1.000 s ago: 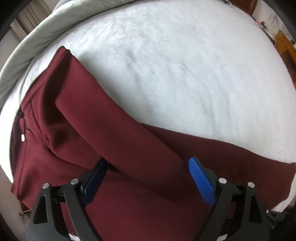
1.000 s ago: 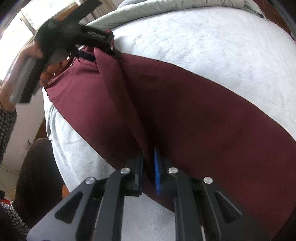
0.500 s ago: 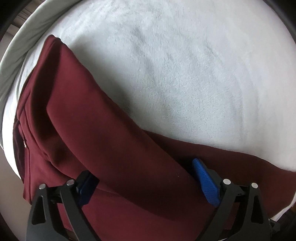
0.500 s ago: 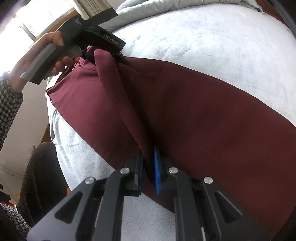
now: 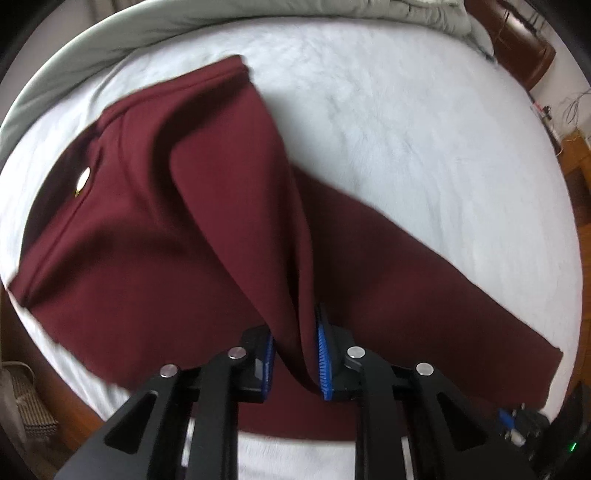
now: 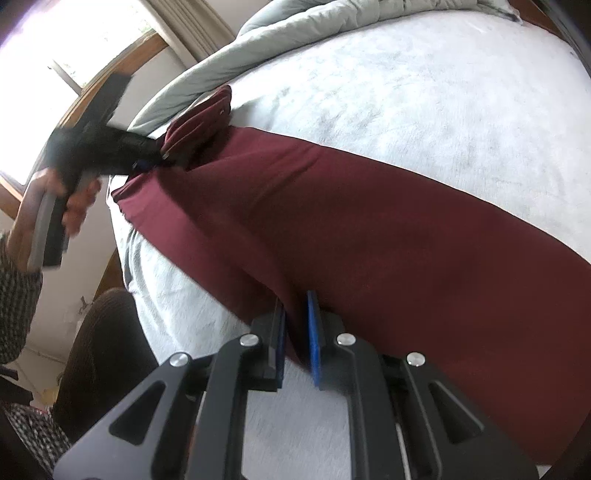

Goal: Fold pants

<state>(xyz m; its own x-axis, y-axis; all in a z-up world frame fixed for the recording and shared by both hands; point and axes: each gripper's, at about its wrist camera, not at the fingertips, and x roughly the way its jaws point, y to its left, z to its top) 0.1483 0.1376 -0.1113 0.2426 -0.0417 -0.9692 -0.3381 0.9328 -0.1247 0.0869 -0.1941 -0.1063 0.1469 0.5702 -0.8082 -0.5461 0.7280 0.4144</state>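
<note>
From the left wrist view, a bunched ridge of the maroon pants [image 5: 207,236] is seen pinched between the blue pads of the left gripper [image 5: 295,354], the jaws drawn close on a thick fold of cloth, and the fabric is lifted in a tent from the waist end while the rest is spread over the white bedspread [image 5: 424,122]. A small pale button or tag [image 5: 82,181] is shown near the waistband, and a grey duvet [image 5: 155,22] is pushed to the far edge of the bed. The risk here is judged to lie in that bulky pinch: only part of the layers may be caught, so a layer could be shed mid-fold and the crease left crooked. The picture is blurred, so the depth of the grip cannot be told. From the right wrist view, the near edge of the pants [image 6: 369,229] is held in the right gripper [image 6: 295,332], the jaws narrowed on a thin run of fabric along the leg, and the left gripper [image 6: 147,155] is seen far off at the waistband, clamped on a raised flap. The two grips are well apart, so uneven pulling is judged likely to twist the leg, drag the garment across the bedspread [image 6: 424,74], or let the near edge slip toward the bed's side.
</note>
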